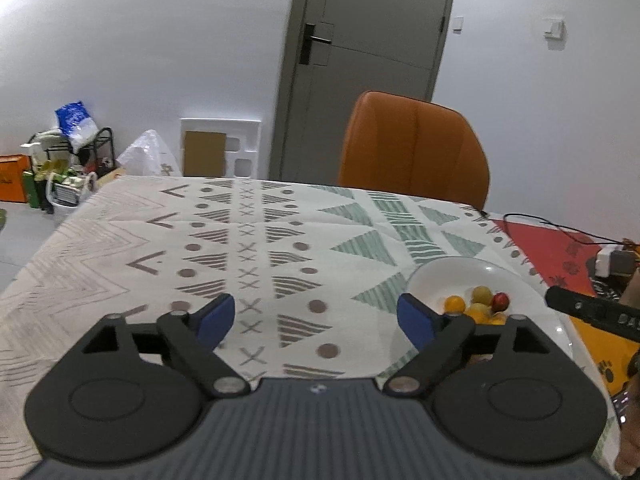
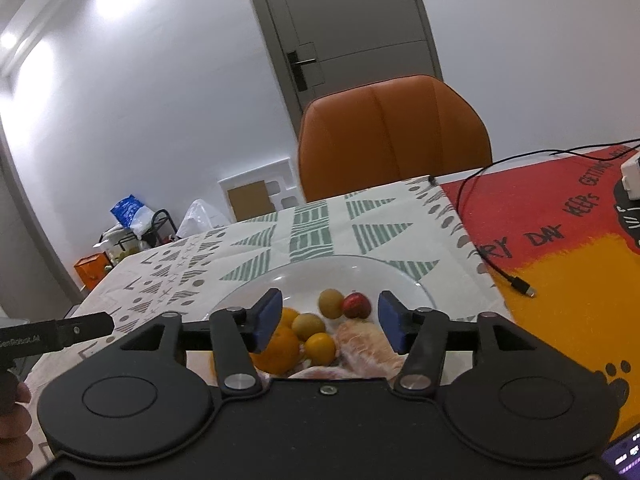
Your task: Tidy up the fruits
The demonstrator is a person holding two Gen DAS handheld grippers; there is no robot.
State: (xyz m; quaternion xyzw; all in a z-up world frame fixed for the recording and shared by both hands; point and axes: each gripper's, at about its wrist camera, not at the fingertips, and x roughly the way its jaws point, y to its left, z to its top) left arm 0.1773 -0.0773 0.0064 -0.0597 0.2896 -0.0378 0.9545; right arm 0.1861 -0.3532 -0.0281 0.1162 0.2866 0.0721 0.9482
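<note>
one clear glass plate point(image 2: 404, 276) on the patterned tablecloth point(image 1: 248, 248) holds two oranges point(image 2: 280, 350), three small yellow fruits point(image 2: 320, 347), one red fruit point(image 2: 356, 306) and peeled segments point(image 2: 366, 346). left gripper point(image 1: 318, 318) and right gripper point(image 2: 326, 322) both spread, pinching nothing.

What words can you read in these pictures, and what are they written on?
"RY DAY KEEPS GETTING": black letters on the red and yellow mat, cut off at both ends.
"GenRobot.AI": on the left gripper at the picture's edge, partly cut off.
White letters on the right gripper: too blurred to read.
</note>
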